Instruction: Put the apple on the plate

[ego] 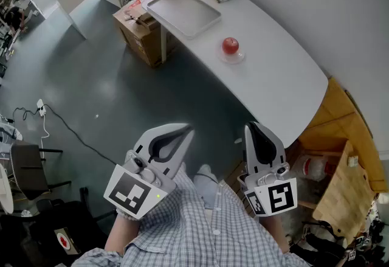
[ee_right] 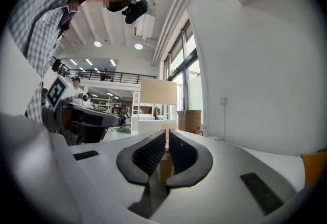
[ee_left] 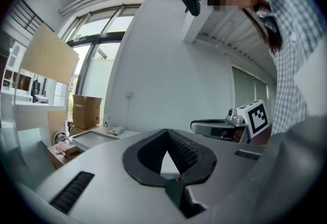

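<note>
Far ahead of both grippers, up on the white table (ego: pixel 273 71), sits the red apple (ego: pixel 230 45). It looks to me like it is already on the small clear plate (ego: pixel 238 58), so the job may be done.

My left gripper (ego: pixel 189 129) is down near the person's shirt, well apart from the apple. Its jaws are closed tip to tip, with nothing between them. My right gripper (ego: pixel 250 126) is just beside it, also low and far back from the table. Its jaws are pressed close with only a thin slit, and they hold nothing.

I think the apple is round, hard and smooth, so it could slip or roll. It should not be heavy. If I must pick it up, I would open the jaws wide and squeeze its fat middle from both sides, gently. The plate looks thin and light, so a bump could push it away.
</note>
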Demonstrator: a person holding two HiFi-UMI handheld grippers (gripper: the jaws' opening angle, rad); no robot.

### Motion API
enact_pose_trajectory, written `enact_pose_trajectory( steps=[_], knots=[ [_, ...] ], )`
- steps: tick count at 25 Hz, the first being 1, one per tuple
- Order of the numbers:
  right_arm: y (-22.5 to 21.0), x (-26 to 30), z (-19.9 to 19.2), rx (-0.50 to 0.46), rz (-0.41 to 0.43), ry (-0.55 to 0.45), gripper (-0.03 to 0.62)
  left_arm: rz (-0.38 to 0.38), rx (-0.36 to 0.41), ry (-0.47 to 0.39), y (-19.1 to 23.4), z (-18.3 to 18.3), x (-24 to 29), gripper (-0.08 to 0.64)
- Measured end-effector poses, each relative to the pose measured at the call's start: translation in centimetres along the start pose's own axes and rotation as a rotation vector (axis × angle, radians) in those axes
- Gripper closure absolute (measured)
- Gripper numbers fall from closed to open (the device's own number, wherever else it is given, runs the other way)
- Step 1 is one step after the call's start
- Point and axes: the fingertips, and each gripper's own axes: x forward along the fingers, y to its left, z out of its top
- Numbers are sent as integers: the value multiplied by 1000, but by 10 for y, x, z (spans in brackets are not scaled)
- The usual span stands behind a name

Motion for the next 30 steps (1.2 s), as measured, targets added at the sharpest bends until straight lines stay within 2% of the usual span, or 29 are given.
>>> enact_pose_trajectory(
  steps=[3,14,19,22,25,30],
  knots=[
    [3,1,-1,2,-1,4,560,-23,-16,-9,1,2,-1,551],
    [10,12,0,17,-4,6,560,0,-17,-45,23,7,-7,551],
    [21,23,-5,-50,-18,62,563,-21,-19,-58,35,9,-14,551],
    [32,23,-2,-70,-8,47,563,-25,-11,-63,40,8,-20,551],
    [36,20,3,-49,-36,19,563,-36,-1,-69,45,8,-25,551],
    [32,13,1,-72,-100,27,563,-43,-44,-82,56,6,-27,551]
  ],
)
